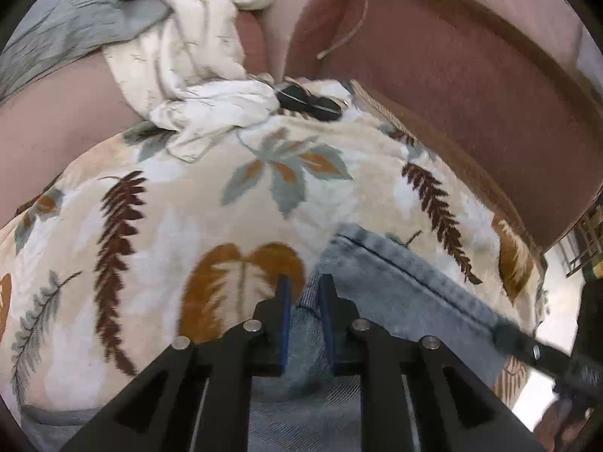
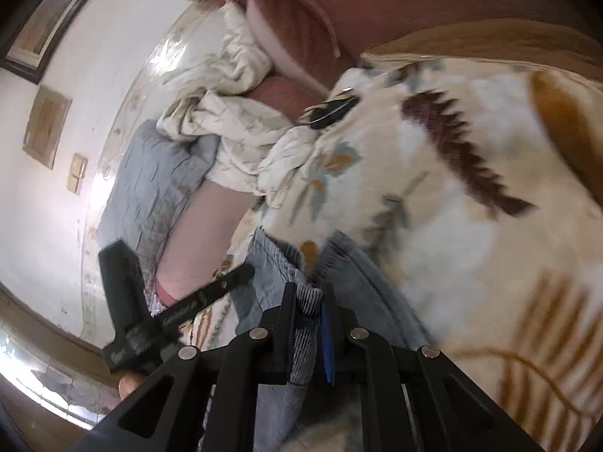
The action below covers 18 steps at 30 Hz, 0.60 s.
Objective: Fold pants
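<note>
**Operator:** Left wrist view first. The pants point(image 1: 395, 275) — pale blue denim — lie on the leaf-print blanket point(image 1: 233, 196), and I've got a bunched edge of them right between the jaws of my left gripper point(image 1: 304, 282). The jaws are drawn in close, only a narrow gap, and that gap is filled with denim. I pinch at the edge so the cloth can lift as one layer instead of dragging.

**Observer:** And your other side?

**Operator:** In the right wrist view, the right gripper point(image 2: 307, 290) is nearly shut, with a ribbed fold of the same denim clamped between its pads. Ahead of those jaws and a little to their left, the fabric fans out onto the blanket. Two holds set apart should, I'd judge, keep the edge taut for a fold.

**Observer:** What's beyond?

**Operator:** Well ahead of the jaws, a small black object point(image 1: 309, 101) sits at the blanket's far edge — I can't tell what it is. A crumpled cream sheet point(image 1: 188, 56) lies just past it, against the pink cushions point(image 1: 433, 60). I'd judge the fold itself not yet made.
</note>
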Available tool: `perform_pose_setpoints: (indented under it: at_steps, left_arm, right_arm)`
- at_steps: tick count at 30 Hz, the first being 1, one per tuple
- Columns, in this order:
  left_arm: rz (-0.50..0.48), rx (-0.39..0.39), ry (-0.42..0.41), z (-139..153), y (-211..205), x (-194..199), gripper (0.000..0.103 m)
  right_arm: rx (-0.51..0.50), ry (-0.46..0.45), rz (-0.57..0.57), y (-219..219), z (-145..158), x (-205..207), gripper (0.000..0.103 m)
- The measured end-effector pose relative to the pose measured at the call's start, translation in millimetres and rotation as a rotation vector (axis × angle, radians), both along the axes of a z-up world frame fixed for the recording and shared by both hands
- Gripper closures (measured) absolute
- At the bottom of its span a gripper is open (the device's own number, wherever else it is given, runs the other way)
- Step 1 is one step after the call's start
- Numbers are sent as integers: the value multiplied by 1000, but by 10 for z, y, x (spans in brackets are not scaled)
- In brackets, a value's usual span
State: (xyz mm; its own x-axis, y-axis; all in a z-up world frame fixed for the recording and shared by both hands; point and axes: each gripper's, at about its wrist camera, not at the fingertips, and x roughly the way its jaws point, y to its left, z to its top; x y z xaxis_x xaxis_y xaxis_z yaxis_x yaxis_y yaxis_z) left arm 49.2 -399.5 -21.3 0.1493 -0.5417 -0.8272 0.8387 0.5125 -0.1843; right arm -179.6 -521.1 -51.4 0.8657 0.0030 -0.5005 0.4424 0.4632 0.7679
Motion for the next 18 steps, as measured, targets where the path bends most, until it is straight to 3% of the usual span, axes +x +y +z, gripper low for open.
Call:
perform_pose_setpoints:
  at_steps: [4,6,8,9,10,11,12,14,18]
  left_arm:
    - [36,113,-88,-192,-155,-132,85]
    - [70,109,-75,-209,-75,-125,85]
    - [87,79,-44,-178,70,-114,85]
    - [95,60,-32,-148,163,-121,84]
    - [100,41,-23,-121,268,-144,82]
    - [101,33,-10,-114,378,-180,80]
    - [105,34,9,-122,499,-219,77]
    - [113,23,43,-154,700,-314,76]
    - [158,26,67,-286,1264,-475,76]
  right_arm:
    - [124,75,-15,-47,-287,-160,87]
    - [199,115,-48,-154,-401,-215,85]
    - [172,126,-54,-233,-354,-249,78]
    - [142,109,-58,-288,-286,-268,68]
    - [121,106,-54,-323,-250,-261,45]
    - [97,116,-38,-357,-226,-224,33]
    - [72,146,-19,-389,-224,-167,29]
    - [68,175,17,-442,-270,-49,29]
    - [167,207,173,-445,-508,258,30]
